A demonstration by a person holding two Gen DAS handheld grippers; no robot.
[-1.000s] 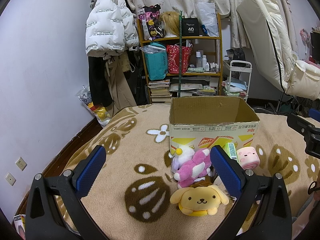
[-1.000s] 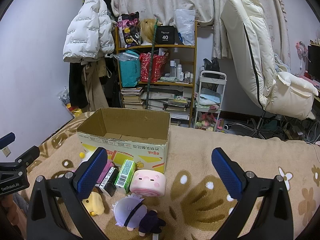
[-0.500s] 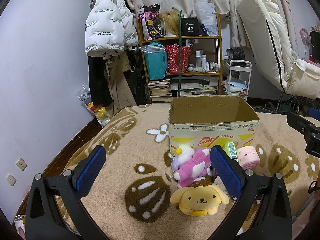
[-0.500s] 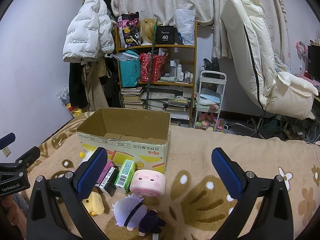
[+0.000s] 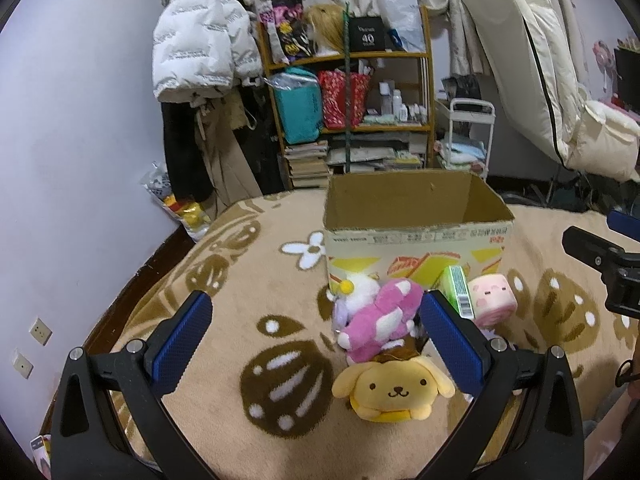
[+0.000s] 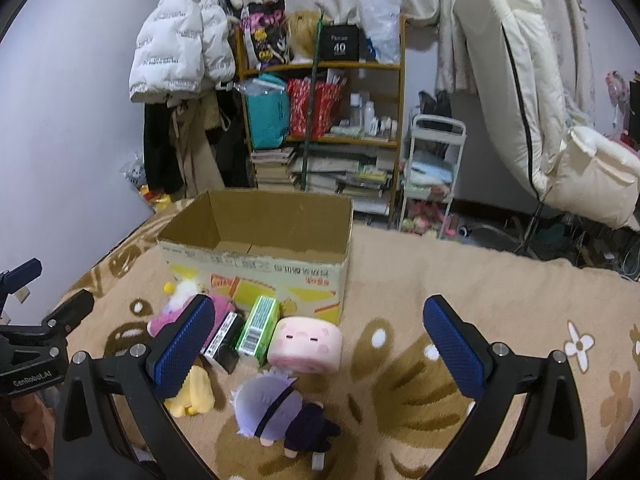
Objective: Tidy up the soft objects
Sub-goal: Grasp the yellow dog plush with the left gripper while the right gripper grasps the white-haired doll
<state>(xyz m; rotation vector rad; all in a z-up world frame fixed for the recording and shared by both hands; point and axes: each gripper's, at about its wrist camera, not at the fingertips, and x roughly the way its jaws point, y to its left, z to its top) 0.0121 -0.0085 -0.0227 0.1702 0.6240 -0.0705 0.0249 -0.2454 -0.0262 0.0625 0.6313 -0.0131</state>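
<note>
An open cardboard box [image 5: 416, 236] stands on the beige patterned blanket and looks empty; it also shows in the right wrist view [image 6: 256, 268]. In front of it lie a yellow dog plush [image 5: 394, 390], a pink-and-white plush [image 5: 380, 320], a pink cube plush [image 6: 306, 344], a green carton [image 6: 259, 328] and a purple-haired doll [image 6: 280, 412]. My left gripper [image 5: 316, 344] is open and empty, just before the yellow dog. My right gripper [image 6: 318, 348] is open and empty, above the doll and the pink cube.
A cluttered wooden shelf [image 5: 352, 112] with books and bags, a white jacket [image 5: 196, 48], a small white cart [image 6: 434, 172] and a cream recliner [image 6: 532, 92] stand behind the blanket. A small black box [image 6: 222, 344] lies beside the green carton.
</note>
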